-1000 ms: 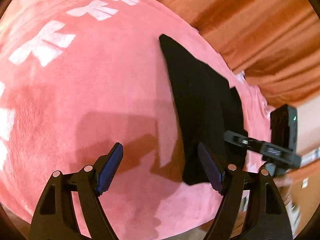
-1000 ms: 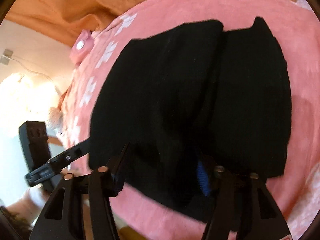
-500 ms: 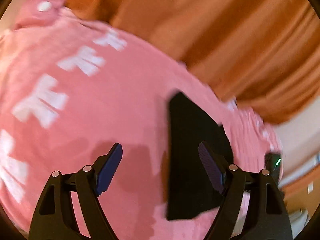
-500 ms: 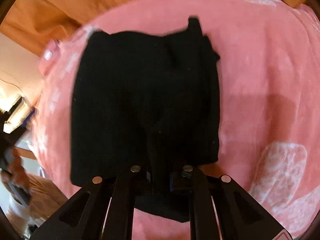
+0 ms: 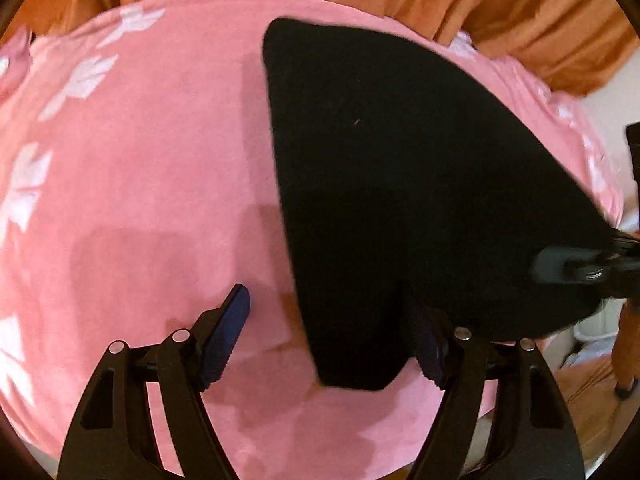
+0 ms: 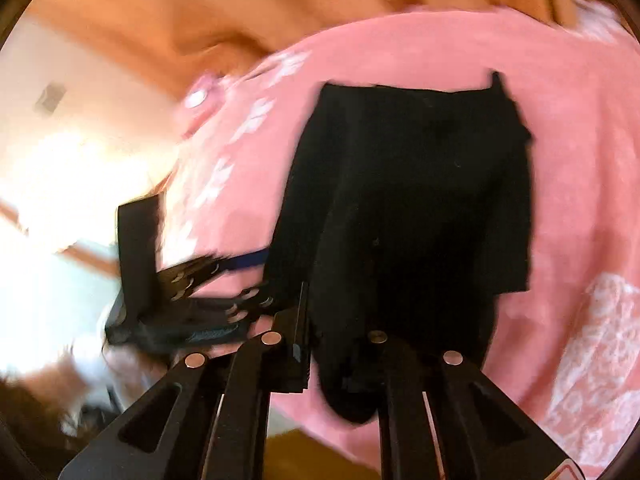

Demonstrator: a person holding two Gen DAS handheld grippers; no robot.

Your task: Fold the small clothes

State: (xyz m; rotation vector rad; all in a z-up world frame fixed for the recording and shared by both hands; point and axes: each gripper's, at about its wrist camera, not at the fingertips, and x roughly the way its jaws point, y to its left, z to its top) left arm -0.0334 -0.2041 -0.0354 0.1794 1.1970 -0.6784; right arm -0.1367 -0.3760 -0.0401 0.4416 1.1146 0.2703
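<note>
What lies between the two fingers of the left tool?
In the left wrist view, the near corner of the black garment and bare pink blanket lie between the open left tool fingers.

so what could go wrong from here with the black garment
1. The right tongs have just been closing and pinch only a bunched near edge of the garment; a pull might slip it out or drag the fold crooked.
2. The left tongs stand open around its near corner, one pad under the cloth; closing there could catch the pink blanket too.

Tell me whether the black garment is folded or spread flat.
Folded: the black garment shows doubled layers, its near edge bunched in the right gripper.
</note>
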